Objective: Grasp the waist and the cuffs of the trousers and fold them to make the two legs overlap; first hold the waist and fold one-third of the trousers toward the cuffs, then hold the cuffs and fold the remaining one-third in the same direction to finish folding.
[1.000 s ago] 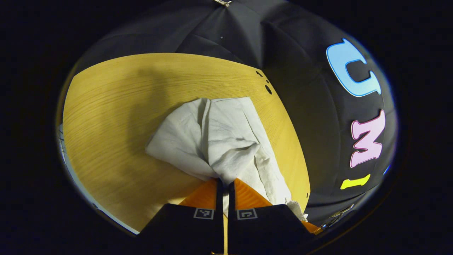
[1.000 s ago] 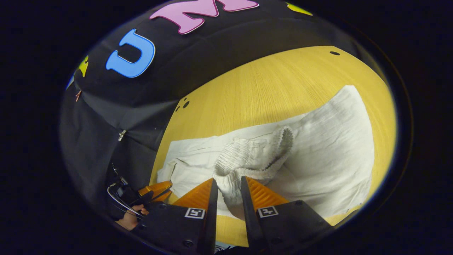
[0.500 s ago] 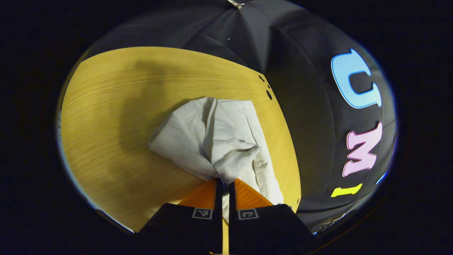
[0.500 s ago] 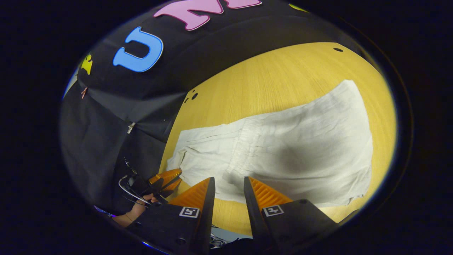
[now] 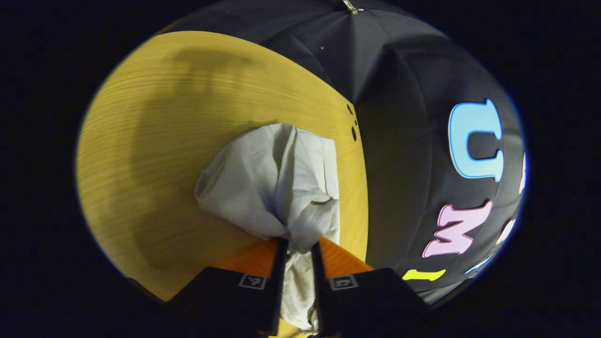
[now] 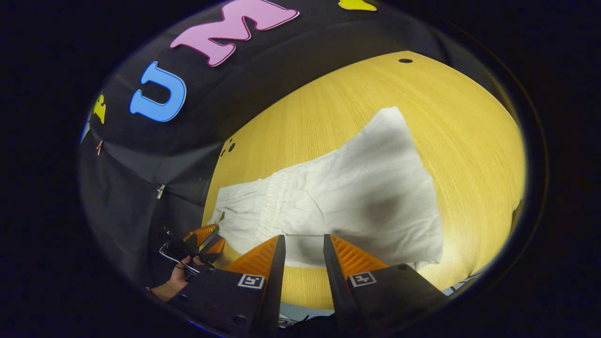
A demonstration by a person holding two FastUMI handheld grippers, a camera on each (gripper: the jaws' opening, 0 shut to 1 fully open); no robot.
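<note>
Since a second ago your right gripper (image 6: pixel 300 249) has dropped the waistband – fingers apart now, nothing between them, hanging above the near edge of the trousers (image 6: pixel 357 197). That one pair lies flat on the table (image 6: pixel 460 141) just ahead of it. Your left gripper (image 5: pixel 296 249) stays clamped on the cuff end, cloth bunched up ahead – more fabric between its fingers than before.

The crumpled white cotton trousers (image 6: pixel 357 197) lie flat across the yellow wooden table (image 6: pixel 422 108), their gathered elastic waistband (image 6: pixel 274 199) folded over onto the legs. The cuff end (image 5: pixel 281 188) is bunched and lifted, pinched between the left gripper (image 5: pixel 296 249) fingers; the rest spreads just ahead of the right gripper (image 6: pixel 300 246).
</note>
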